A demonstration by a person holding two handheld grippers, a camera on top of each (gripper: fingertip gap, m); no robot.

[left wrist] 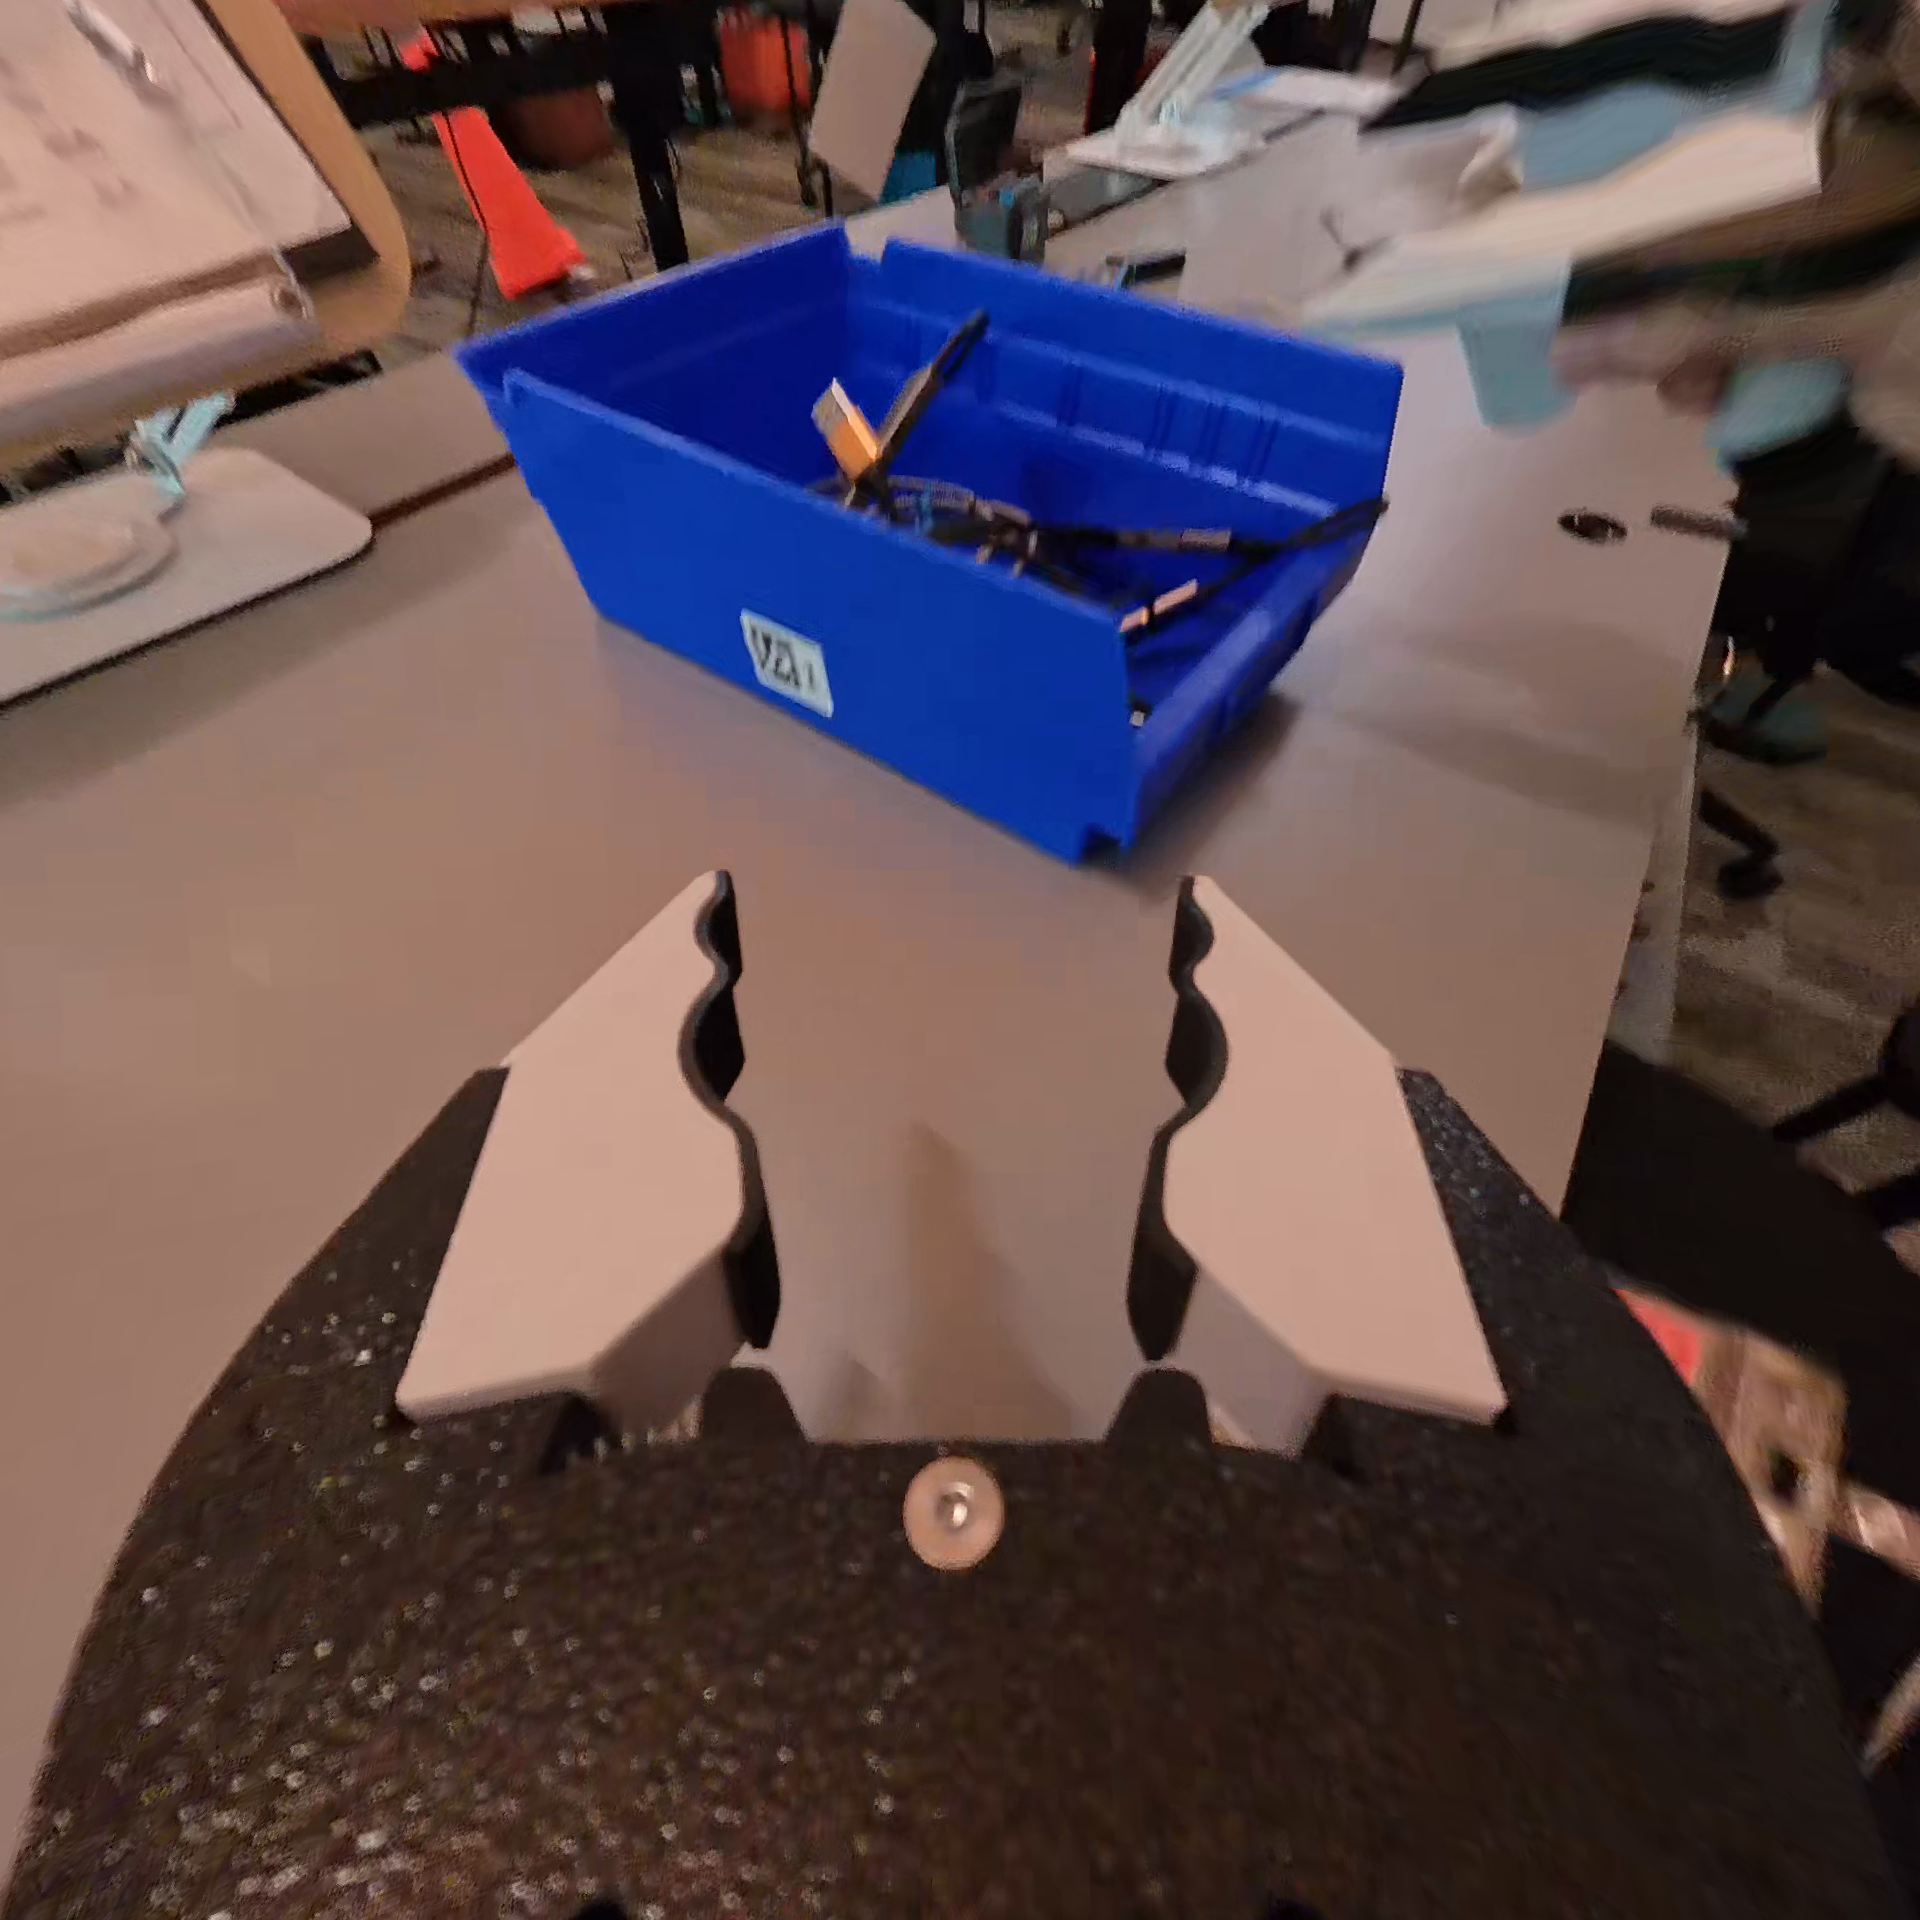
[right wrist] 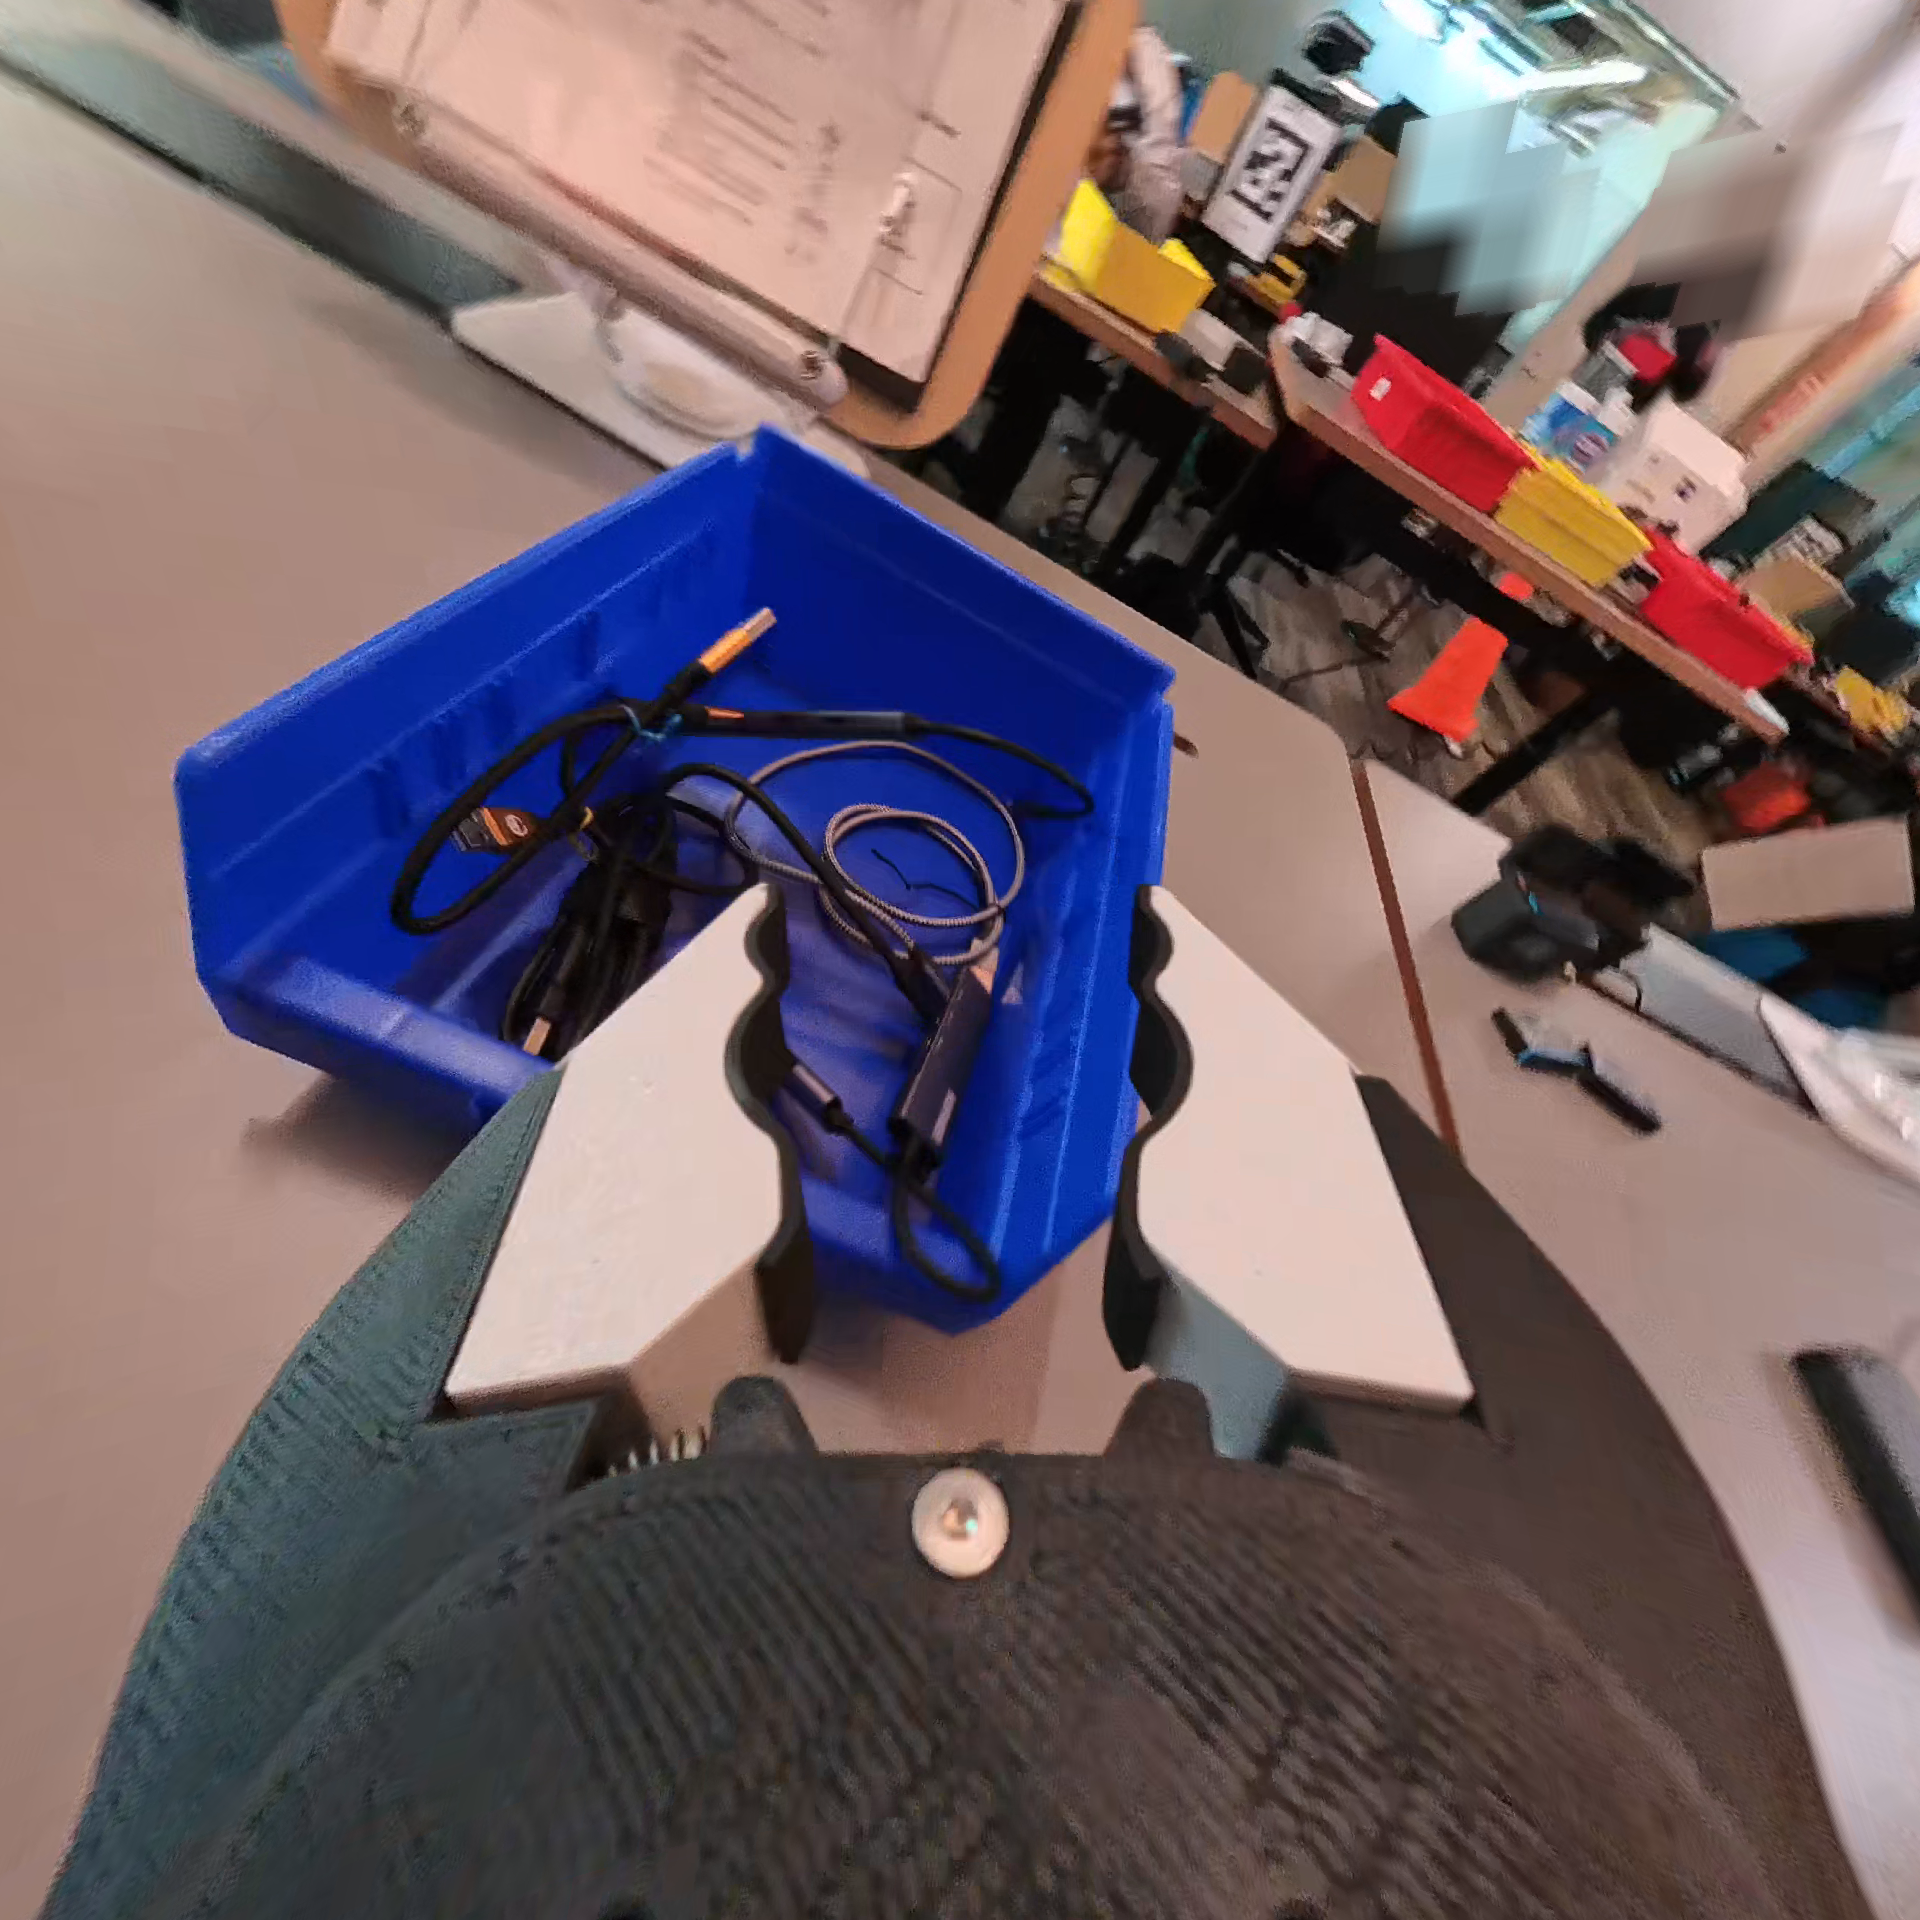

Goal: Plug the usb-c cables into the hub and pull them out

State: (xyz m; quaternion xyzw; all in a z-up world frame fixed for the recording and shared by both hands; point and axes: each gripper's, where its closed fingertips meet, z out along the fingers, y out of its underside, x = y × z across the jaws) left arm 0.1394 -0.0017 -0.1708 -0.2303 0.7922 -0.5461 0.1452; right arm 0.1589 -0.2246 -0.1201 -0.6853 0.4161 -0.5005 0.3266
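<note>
The grey surface carries everything before you. On it stands a blue bin, open-topped, with a white sticker on its near wall in the left wrist view. Your left gripper hovers over bare surface short of the bin, its fingers spread wide with nothing between them. Your right gripper hangs above the bin's near corner, fingers likewise spread and empty. Inside the bin lies a tangle of cables: black ones, a grey braided coil, and an orange-collared plug leaning against the far wall. The dark slim hub rests on the bin floor, seen between your right fingers, with cables attached at both ends.
</note>
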